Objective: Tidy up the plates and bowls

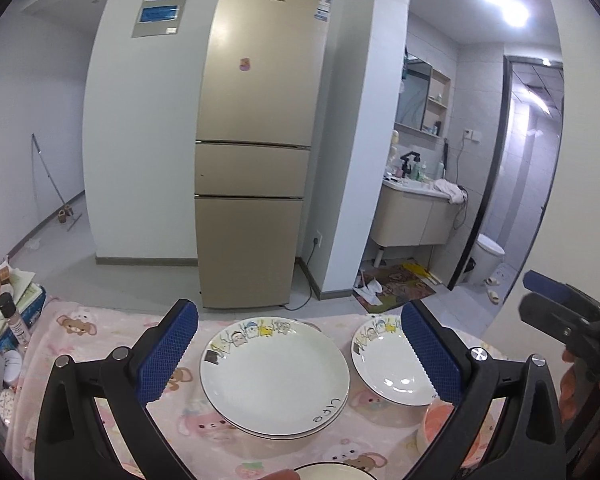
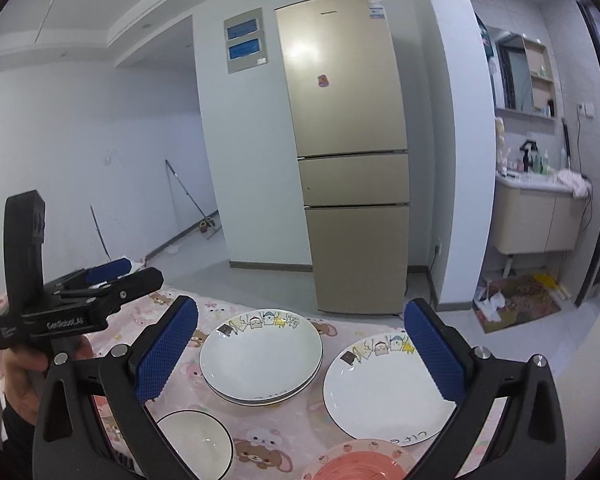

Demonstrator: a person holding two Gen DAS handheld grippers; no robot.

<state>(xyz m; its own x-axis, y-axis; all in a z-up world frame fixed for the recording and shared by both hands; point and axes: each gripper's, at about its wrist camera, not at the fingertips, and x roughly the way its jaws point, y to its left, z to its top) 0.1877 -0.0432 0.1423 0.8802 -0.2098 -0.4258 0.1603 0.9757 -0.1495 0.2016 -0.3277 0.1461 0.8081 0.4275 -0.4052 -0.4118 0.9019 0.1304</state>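
A stack of two white cartoon-print plates (image 1: 274,376) (image 2: 260,360) sits mid-table on the pink cloth. To its right lies a single matching plate (image 1: 384,364) (image 2: 384,388). A white bowl with a dark rim (image 2: 196,444) (image 1: 332,470) stands near the front, and a pink bowl (image 2: 356,464) (image 1: 436,420) is at the front right. My left gripper (image 1: 298,318) (image 2: 104,276) hovers open above the stack, holding nothing. The right gripper (image 2: 300,318) (image 1: 540,300) is also open and empty, above the gap between the stack and the single plate.
The pink bear-print tablecloth (image 1: 100,328) covers the table. Bottles and boxes (image 1: 12,320) crowd its left end. Beyond the far edge stand a gold fridge (image 1: 256,160) and a bathroom vanity (image 1: 416,216). A hand (image 2: 20,380) holds the left gripper.
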